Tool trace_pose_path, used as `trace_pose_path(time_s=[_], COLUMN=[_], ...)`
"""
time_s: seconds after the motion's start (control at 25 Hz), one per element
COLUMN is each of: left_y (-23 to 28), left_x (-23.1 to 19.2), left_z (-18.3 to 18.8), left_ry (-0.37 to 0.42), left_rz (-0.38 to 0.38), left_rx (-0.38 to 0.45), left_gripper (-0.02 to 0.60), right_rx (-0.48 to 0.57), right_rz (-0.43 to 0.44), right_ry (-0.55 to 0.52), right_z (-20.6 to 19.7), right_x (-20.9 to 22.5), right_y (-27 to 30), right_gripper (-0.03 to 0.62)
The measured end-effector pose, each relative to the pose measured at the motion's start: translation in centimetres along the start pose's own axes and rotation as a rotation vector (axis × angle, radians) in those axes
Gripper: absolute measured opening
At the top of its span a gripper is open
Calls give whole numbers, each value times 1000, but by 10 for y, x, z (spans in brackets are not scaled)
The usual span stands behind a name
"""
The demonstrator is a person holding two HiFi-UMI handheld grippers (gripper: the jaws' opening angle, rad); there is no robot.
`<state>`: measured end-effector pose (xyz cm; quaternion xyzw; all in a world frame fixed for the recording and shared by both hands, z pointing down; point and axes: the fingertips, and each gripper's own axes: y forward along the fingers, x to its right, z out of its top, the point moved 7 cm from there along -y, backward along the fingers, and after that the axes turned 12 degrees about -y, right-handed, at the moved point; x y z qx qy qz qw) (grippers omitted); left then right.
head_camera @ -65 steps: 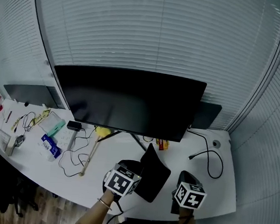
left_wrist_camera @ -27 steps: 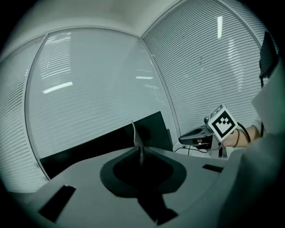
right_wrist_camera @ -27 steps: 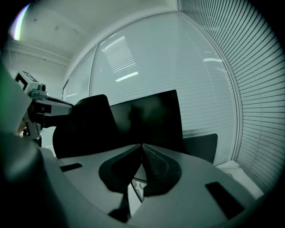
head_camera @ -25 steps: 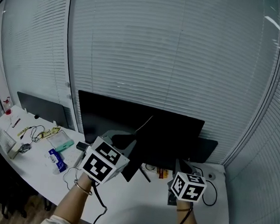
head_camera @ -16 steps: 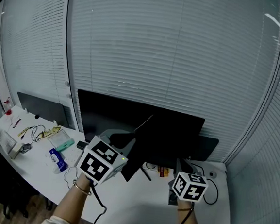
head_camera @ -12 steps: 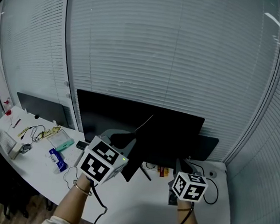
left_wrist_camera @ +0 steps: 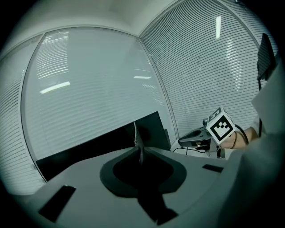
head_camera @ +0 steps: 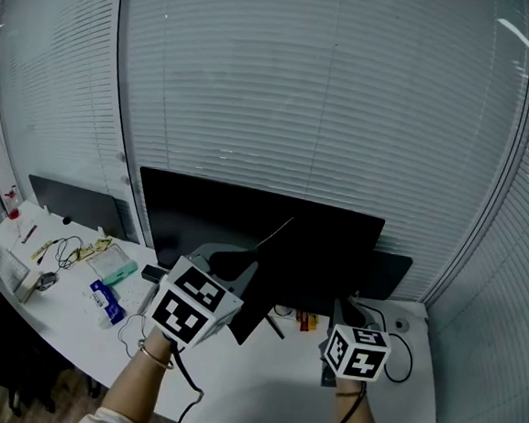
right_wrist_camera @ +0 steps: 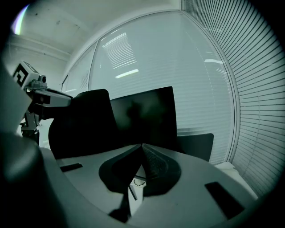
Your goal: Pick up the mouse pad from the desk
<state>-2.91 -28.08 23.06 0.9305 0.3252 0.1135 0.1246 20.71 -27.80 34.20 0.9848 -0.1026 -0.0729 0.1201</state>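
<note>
A white desk [head_camera: 254, 380] curves beneath slatted blinds [head_camera: 302, 99] that fill the wall behind it. Wood floor [head_camera: 66, 398] shows past the desk's left end. High above the desk, a light streak [head_camera: 519, 39] glints.

The mouse pad [head_camera: 265, 289] hangs above the worktop [head_camera: 259, 380], just before the monitor [head_camera: 190, 218], between the jaws of the left gripper [head_camera: 243, 273]. The right gripper [head_camera: 346, 310] sits to its right, lower. Loose cables [head_camera: 64, 245] lie at the worktop's left end.
</note>
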Motion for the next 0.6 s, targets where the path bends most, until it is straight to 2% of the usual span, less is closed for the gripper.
trace_pose_path(time_s=[0.6], left_y=[10], left_x=[3], left_z=[-1], left_ry=[-3], left_rz=[-15], left_rx=[-7], left_gripper=[46], right_rx=[-16], right_rz=[-15], right_ry=[11], right_z=[-6], right_x=[9], right_y=[1], right_gripper=[32])
